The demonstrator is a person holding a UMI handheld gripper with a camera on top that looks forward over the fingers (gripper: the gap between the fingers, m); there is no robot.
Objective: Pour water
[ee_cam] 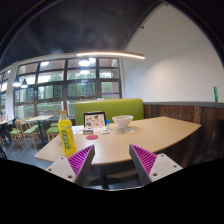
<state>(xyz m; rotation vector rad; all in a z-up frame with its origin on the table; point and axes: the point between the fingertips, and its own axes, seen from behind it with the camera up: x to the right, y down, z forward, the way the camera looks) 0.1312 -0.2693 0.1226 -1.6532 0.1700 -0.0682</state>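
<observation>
**Gripper held back from the table, fingers apart**

The gripper [112, 163] hangs in the air short of a pale wooden table [150, 135], its 2 fingers spread wide with nothing between them. The pink pads [80, 159] face each other across the gap.

On the table, beyond the left finger, stands a bottle [66, 132] with a yellow label and a yellow cap, upright near the table's near-left edge. Farther back, near the middle of the table, sits a white bowl [122, 122]. Between bottle and bowl lies a small red thing [91, 136], too small to make out. A card with a picture [95, 120] stands behind it, just left of the bowl.

Behind the table runs a green bench [118, 107]. Large windows [60, 85] fill the wall to the left, and a long lamp [90, 56] glows overhead.
</observation>
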